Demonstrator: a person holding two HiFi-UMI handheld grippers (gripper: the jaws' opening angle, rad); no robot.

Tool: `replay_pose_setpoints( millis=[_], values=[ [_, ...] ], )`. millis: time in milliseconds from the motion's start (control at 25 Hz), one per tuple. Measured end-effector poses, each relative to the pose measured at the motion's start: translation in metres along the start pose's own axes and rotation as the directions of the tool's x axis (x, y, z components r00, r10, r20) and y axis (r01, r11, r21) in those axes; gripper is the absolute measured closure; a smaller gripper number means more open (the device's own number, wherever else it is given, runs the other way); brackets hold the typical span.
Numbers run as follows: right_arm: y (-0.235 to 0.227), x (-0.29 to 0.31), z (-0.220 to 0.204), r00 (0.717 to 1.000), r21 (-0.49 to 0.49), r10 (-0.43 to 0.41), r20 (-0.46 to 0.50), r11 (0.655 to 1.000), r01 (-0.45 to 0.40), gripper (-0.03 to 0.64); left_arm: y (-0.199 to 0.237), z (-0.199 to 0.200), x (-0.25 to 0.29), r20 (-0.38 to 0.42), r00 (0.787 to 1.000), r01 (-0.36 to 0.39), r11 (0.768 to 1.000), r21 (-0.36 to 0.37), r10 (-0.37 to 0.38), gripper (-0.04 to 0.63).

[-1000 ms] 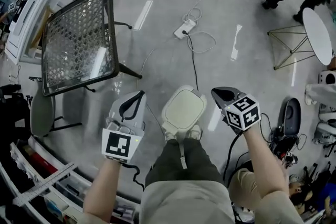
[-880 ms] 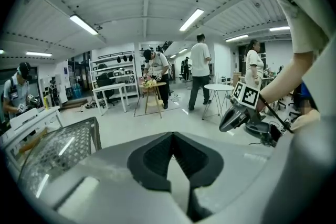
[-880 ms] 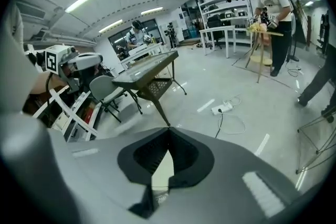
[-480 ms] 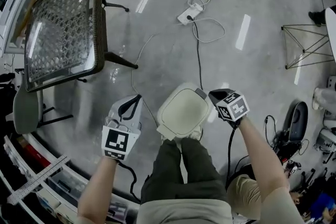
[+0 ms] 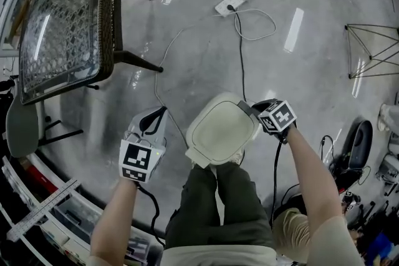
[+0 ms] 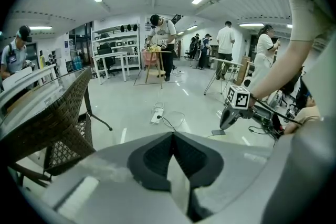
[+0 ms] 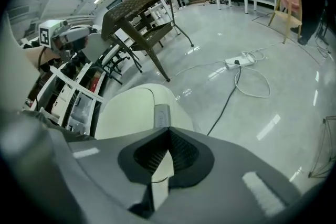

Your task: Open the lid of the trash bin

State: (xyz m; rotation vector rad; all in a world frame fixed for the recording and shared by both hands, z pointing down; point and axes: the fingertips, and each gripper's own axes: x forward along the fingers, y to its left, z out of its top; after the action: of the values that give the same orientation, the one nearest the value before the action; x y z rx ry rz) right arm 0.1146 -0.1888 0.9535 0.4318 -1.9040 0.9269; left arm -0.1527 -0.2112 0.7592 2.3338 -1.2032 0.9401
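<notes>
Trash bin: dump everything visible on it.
The trash bin is cream and plastic-looking, with a rounded-square lid lying flat and closed. A grey tab sits at the lid's edge. The bin stands upright on the floor, just ahead of the person's legs. The right gripper, jaws together, points at the tab; contact is unclear.

Only the trash bin's lid (image 5: 219,129) shows in the head view. The body beneath it is hidden, and the person's legs (image 5: 215,202) cover its near rim. In its own view the right hand-held gripper (image 7: 168,131) blocks the lid's near part. There a grey tab (image 7: 161,114) runs under the closed jaw tips, and whether they touch it cannot be told. A dark cable (image 5: 240,65), well right of the bench's (image 5: 62,28) right edge, vanishes behind the lid. The bench's far edge and far corners run out past the head view's top. A standing person (image 6: 161,42) in the left gripper view is too small to tell what they handle.
</notes>
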Motion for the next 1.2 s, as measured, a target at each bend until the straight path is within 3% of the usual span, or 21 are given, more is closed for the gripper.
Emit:
replay_pose_setpoints(
  millis=[400, 760, 1000, 1200],
  values=[
    [-0.006, 0.006, -0.002, 0.999, 0.003, -0.045, -0.011, 0.999, 0.045, 0.612, 0.003, -0.009, -0.005, -0.023, 1.0, 0.002, 1.0, 0.029, -0.001, 0.594],
    [0.026, -0.06, 0.026, 0.984, 0.171, -0.089, 0.152, 0.983, 0.063, 0.614, 0.016, 0.032, -0.052, 0.003, 1.0, -0.03, 0.999, 0.03, 0.03, 0.594],
    [0.076, -0.145, 0.06, 0.953, 0.174, -0.111, 0.283, 0.983, 0.063, 0.614, 0.003, 0.087, -0.095, 0.063, 0.998, -0.03, 0.998, 0.059, 0.026, 0.594],
    [0.125, -0.235, 0.095, 0.898, 0.142, -0.13, 0.42, 0.987, 0.076, 0.614, -0.013, 0.14, -0.143, 0.126, 0.992, -0.037, 0.994, 0.105, 0.023, 0.594]
  ],
)
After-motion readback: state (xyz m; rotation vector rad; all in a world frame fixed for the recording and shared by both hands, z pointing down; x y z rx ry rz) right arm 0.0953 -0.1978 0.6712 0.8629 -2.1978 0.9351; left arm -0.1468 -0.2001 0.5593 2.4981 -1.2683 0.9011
